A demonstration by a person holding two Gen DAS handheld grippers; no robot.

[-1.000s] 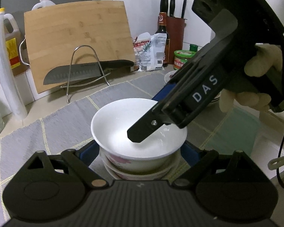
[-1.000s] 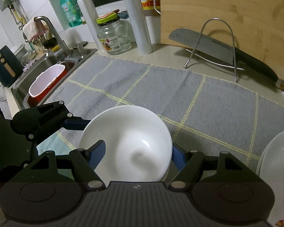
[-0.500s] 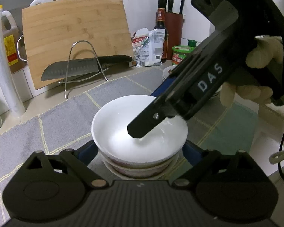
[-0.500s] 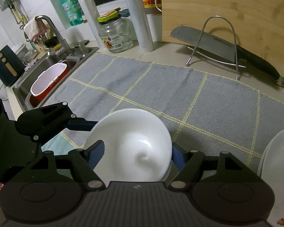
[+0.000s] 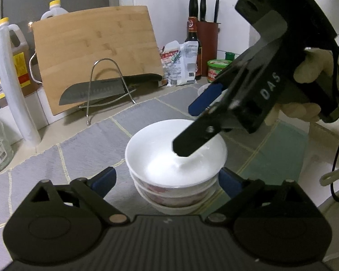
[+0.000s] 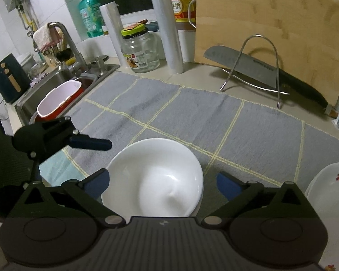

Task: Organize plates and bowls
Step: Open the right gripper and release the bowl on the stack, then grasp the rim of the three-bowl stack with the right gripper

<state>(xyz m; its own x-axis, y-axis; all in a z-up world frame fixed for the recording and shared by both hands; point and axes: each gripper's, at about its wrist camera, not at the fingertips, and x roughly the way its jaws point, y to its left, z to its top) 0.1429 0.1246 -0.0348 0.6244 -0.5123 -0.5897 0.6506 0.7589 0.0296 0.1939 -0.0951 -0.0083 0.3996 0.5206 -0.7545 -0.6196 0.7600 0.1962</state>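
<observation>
A stack of white bowls with pink flower print (image 5: pixel 176 180) stands on the grey mat (image 5: pixel 83 155). The top white bowl (image 5: pixel 169 155) sits nested in it and also shows in the right wrist view (image 6: pixel 153 178). My left gripper (image 5: pixel 167 180) is open, its blue fingers apart on either side of the stack. My right gripper (image 6: pixel 162 180) is open above the top bowl, its fingers clear of the rim; it shows from the left wrist view (image 5: pixel 196 126). White flowered plates (image 6: pixel 327 185) lie at the right.
A bamboo cutting board (image 5: pixel 95 54) and a cleaver on a wire rack (image 5: pixel 106 88) stand behind the mat. Bottles, a glass jar (image 6: pixel 140 52) and a knife block (image 5: pixel 208 38) line the wall. The sink with a red tub (image 6: pixel 58 99) is at the left.
My right gripper has opened and let go of the top bowl, which now rests on the stack. Both grippers have drawn back a little.
</observation>
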